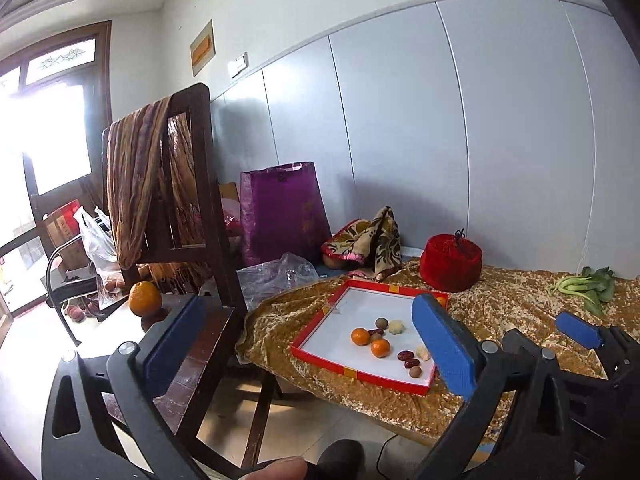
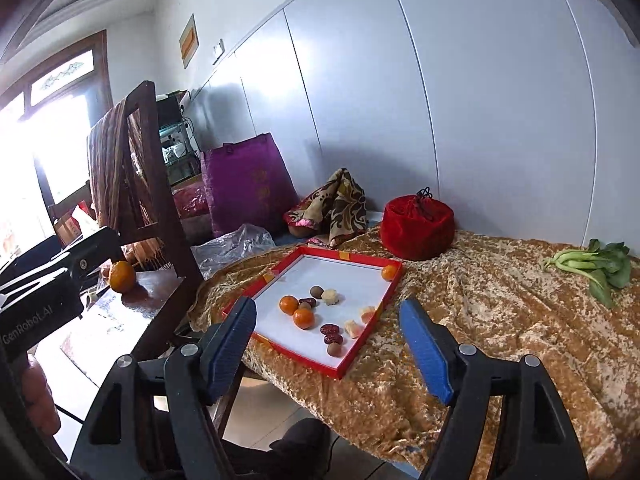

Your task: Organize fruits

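Both jaws gape wide and empty; the orange [image 1: 145,299] on the chair [image 1: 192,344] lies far-left, nearer the left gripper [image 1: 308,344].

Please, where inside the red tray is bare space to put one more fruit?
The red tray is bare along its far side, between the corner orange and the far-left corner. The near half is crowded: two oranges, red dates, pale chunks.

Both the left gripper [image 1: 312,340] and the right gripper [image 2: 328,344] have black frames, blue ribbed pads [image 2: 426,354] and silver screws [image 2: 467,349].
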